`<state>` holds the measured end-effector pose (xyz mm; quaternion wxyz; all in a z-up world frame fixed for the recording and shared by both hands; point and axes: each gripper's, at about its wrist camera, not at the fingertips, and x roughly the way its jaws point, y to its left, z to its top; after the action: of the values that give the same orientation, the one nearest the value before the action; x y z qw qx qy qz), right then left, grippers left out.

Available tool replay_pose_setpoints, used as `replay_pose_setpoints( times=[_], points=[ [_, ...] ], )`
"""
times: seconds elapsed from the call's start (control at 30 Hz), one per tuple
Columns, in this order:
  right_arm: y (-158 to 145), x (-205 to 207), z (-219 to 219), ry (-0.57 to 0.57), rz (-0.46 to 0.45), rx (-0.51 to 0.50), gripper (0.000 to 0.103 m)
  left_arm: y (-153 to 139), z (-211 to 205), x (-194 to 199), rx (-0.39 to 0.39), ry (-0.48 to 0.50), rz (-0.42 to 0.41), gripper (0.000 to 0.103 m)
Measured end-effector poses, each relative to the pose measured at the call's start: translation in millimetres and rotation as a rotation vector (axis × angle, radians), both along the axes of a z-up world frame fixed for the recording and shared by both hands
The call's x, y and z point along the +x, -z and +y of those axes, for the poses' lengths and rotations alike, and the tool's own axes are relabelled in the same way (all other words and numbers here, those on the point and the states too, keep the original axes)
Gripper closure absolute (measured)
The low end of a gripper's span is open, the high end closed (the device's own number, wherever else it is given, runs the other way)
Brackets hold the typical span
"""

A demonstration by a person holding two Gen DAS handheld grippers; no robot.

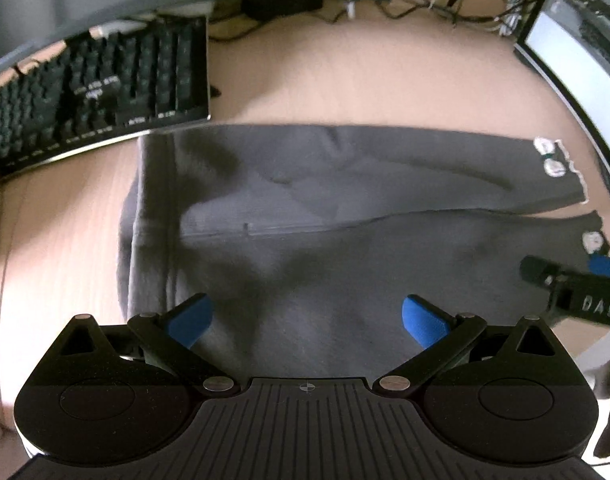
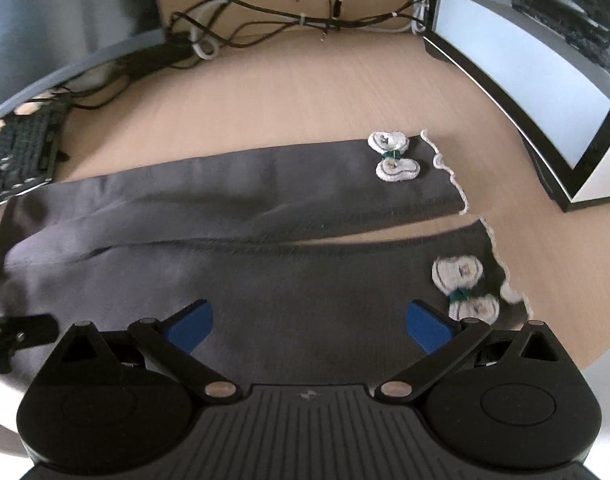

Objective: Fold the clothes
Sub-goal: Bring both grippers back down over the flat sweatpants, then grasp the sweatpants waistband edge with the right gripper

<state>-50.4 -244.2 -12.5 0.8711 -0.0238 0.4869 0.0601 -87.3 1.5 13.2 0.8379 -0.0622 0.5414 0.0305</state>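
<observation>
item: dark grey cloth trousers [image 1: 345, 208] with white crocheted bow trims, lay flat across the middle of both frames on a pale wooden desk top [image 1: 345, 76], waistband at the left of the frame, the two legs side by side and running to the right with a narrow gap opening between them near the cuffs. white scalloped edging [image 2: 449, 172] bordered the cuffs; one white bow with a green centre [image 2: 393, 156] sat on the upper leg, another [image 2: 463, 288] on the lower leg, right of centre in the right wrist view. left gripper [image 1: 307, 320]: blue-padded fingers spread wide, nothing between them, poised over the lower leg near the waistband end. right gripper [image 2: 309, 322]: blue-padded fingers likewise spread wide and empty, over the lower leg near its cuff; whether either touched the cloth could not be told. each gripper showed at the edge of the other's view. surroundings: black keyboard [image 1: 97, 100] at upper left, its near edge just beside the waistband; tangled dark and white cables [image 2: 285, 20] along the top; black-framed monitor [image 2: 525, 64] at upper right.
</observation>
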Motion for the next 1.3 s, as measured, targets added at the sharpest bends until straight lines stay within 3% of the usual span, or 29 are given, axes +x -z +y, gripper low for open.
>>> replay_pose_setpoints(
  times=[0.1,0.27,0.6,0.97,1.07,1.13,1.23,1.3],
  points=[
    [9.8,13.9,3.2,0.054,0.056,0.0,0.0,10.9,13.1,9.7,-0.038,0.015,0.037,0.0],
    [12.7,20.9,6.6,0.078,0.062,-0.008,0.0,12.2,17.1,19.7,-0.03,0.064,0.004,0.0],
    [14.9,44.6,10.2,0.004,0.051,-0.013,0.0,16.5,7.2,43.4,0.052,0.103,-0.03,0.0],
    [21.5,74.2,-2.7,-0.197,-0.043,0.002,0.0,16.2,-0.9,68.9,0.06,0.019,-0.072,0.0],
    [19.4,84.1,-9.3,-0.253,-0.033,0.012,0.0,17.0,-5.6,75.4,0.077,0.008,-0.081,0.0],
    [9.5,91.9,-17.5,-0.297,-0.025,0.054,0.0,12.4,-2.1,74.4,0.042,-0.033,-0.069,0.0],
    [-19.3,102.6,-24.9,-0.376,-0.108,0.113,0.0,-1.9,16.1,64.3,-0.064,-0.134,-0.091,0.0],
    [-29.1,111.7,-12.8,-0.452,-0.15,0.123,0.0,-11.2,27.6,54.2,-0.058,-0.216,-0.107,0.0]
  ],
)
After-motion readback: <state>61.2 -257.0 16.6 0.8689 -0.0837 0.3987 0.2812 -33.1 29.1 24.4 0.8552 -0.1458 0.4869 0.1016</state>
